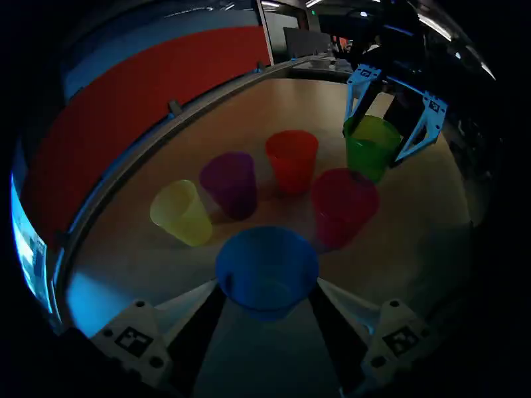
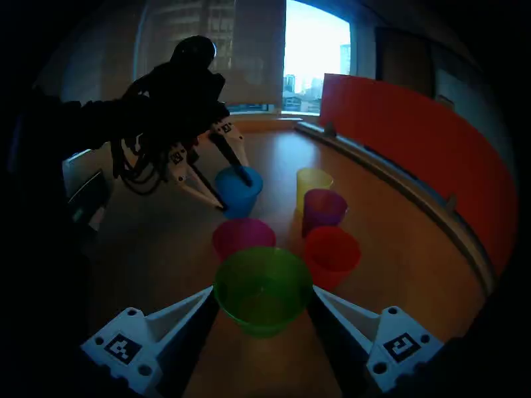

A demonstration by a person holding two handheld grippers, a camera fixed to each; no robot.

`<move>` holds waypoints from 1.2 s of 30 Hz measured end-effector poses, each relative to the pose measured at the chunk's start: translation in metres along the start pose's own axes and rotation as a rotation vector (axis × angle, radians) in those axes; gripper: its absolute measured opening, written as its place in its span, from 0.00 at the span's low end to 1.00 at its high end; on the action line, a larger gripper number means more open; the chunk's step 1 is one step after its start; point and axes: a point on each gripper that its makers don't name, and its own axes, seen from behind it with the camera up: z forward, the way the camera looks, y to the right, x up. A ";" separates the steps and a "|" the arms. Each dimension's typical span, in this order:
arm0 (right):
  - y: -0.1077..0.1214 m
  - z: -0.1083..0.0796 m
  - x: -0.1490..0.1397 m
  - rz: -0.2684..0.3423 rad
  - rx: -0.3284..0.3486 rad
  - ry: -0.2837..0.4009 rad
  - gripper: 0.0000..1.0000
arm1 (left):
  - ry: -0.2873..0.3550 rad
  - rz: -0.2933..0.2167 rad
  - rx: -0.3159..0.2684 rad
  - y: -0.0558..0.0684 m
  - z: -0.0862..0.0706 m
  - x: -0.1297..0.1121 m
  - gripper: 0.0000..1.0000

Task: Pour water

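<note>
A: How are the two tools set?

B: The left tool (image 1: 267, 284) is closed on the blue cup (image 1: 267, 268), which is pinched between both fingers, rim up. Whether the cup is rested on the worktop (image 1: 411, 225) or held just above it cannot be told. The right tool (image 2: 263, 293) is clamped on the green cup (image 2: 263, 282) in the same way.

A: Is water seen in either cup?

B: That cannot be told. The light is dim and both cups are translucent.

A: What could be spoiled from here?

B: Four loose cups are stood between the held pair: a yellow cup (image 1: 180, 212), a purple cup (image 1: 230, 184), an orange cup (image 1: 292, 160) and a pink cup (image 2: 243, 237). The pink one is just beside the green cup. If either held cup is swung across this cluster for the pour, a loose cup is likely to be clipped and toppled.

A: And the grip itself?

B: The cups look thin and tapered, so a wall could be buckled by squeezing. A cup could also be let slip through the fingers once it is tilted. If the rims are not brought close and lined up first, water would be spilled onto the worktop or into a neighbouring cup. With a fast tilt, the far rim could be overshot.
</note>
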 end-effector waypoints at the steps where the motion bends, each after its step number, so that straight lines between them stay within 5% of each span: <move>1: 0.000 0.001 -0.001 0.000 0.001 -0.002 0.91 | 0.000 0.000 0.000 0.000 0.001 -0.001 0.83; 36: 0.000 0.019 -0.024 0.003 0.006 -0.034 0.91 | -0.004 -0.033 -0.001 -0.005 0.010 -0.026 0.83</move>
